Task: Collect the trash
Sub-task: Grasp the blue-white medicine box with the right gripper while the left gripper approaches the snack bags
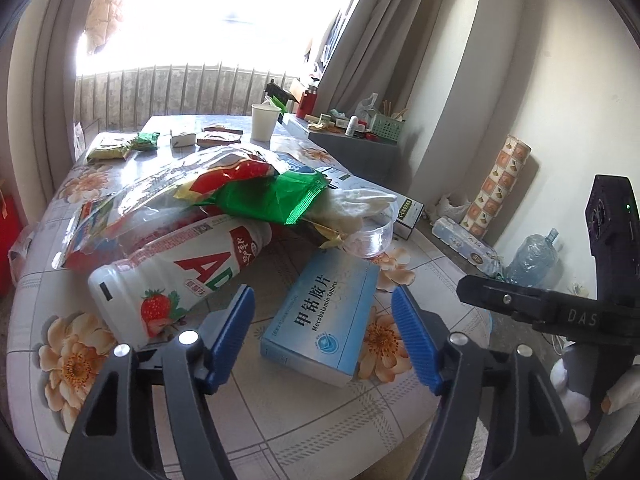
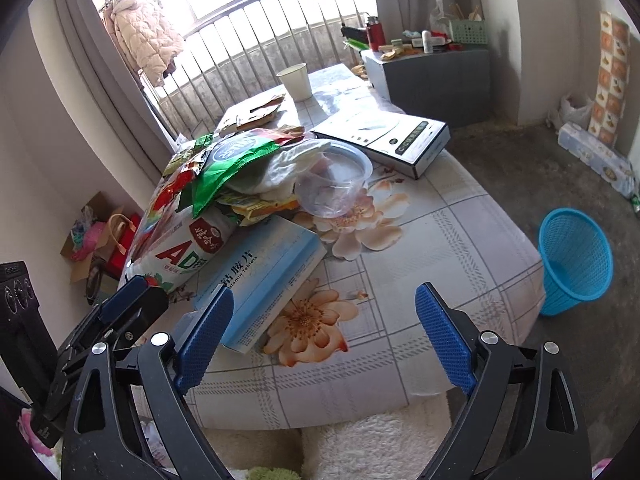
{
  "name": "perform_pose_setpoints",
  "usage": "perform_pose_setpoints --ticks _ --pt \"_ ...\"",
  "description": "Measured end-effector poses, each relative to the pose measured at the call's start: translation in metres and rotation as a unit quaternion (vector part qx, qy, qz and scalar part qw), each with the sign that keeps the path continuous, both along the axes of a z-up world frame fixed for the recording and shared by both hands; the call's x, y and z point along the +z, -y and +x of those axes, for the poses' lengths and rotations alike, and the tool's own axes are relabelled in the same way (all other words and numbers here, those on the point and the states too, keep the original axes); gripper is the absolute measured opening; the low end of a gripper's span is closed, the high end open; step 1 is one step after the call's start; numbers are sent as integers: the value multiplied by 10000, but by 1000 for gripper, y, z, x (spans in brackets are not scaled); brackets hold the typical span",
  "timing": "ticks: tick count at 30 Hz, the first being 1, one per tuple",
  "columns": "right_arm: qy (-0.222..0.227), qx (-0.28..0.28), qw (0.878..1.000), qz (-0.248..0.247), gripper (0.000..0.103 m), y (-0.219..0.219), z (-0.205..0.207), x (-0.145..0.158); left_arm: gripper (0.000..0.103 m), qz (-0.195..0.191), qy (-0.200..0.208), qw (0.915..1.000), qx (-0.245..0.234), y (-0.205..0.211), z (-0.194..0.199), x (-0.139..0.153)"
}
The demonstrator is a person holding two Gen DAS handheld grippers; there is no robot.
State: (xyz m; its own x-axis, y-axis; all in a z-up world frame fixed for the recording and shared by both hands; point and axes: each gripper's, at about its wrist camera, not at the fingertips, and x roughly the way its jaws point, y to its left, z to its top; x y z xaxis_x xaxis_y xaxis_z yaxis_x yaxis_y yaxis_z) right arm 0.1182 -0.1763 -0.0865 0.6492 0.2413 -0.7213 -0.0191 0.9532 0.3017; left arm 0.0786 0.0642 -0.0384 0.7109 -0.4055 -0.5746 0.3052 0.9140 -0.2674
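Trash pile (image 1: 224, 204) on table (image 1: 280, 412), 12 o'clock from my left gripper (image 1: 324, 332). Blue pill box (image 1: 320, 312) nearest, between spread fingers, untouched. Right gripper (image 2: 324, 336) also spread, empty. I'd pinch box's long sides squarely, then carry to blue bin (image 2: 576, 260) on floor, 2 o'clock.

One milk bottle (image 1: 168, 280), one blue tablet box (image 1: 320, 316), one paper cup (image 1: 264, 122), one blue basket (image 2: 574, 260).

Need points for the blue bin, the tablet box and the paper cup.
blue bin (image 2: 576, 258), right wrist view, on its mesh side wall.
tablet box (image 1: 320, 312), left wrist view, middle of its printed top face.
paper cup (image 1: 264, 122), left wrist view, on its outer wall below the rim.
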Motion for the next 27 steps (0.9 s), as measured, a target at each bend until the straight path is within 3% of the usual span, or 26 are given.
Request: perform_pose_setpoints --ticks 1,6,16,21,27 --pt "-78 29 9999 74 75 -2 5 -2 60 -22 -74 10000 -26 0 6 -3" --pt "-337 79 9990 288 67 -4 17 -14 55 67 -442 9990 9 4 29 -17" --pt "-486 -163 9976 464 66 21 19 -25 55 -147 -1209 9925 -125 9 49 -41" --pt "-470 -266 9970 548 66 34 17 -26 55 -212 -1346 9898 -411 19 47 -44" --pt "-471 -387 9960 656 66 45 12 -28 54 -585 -1597 9804 -990 39 40 -45"
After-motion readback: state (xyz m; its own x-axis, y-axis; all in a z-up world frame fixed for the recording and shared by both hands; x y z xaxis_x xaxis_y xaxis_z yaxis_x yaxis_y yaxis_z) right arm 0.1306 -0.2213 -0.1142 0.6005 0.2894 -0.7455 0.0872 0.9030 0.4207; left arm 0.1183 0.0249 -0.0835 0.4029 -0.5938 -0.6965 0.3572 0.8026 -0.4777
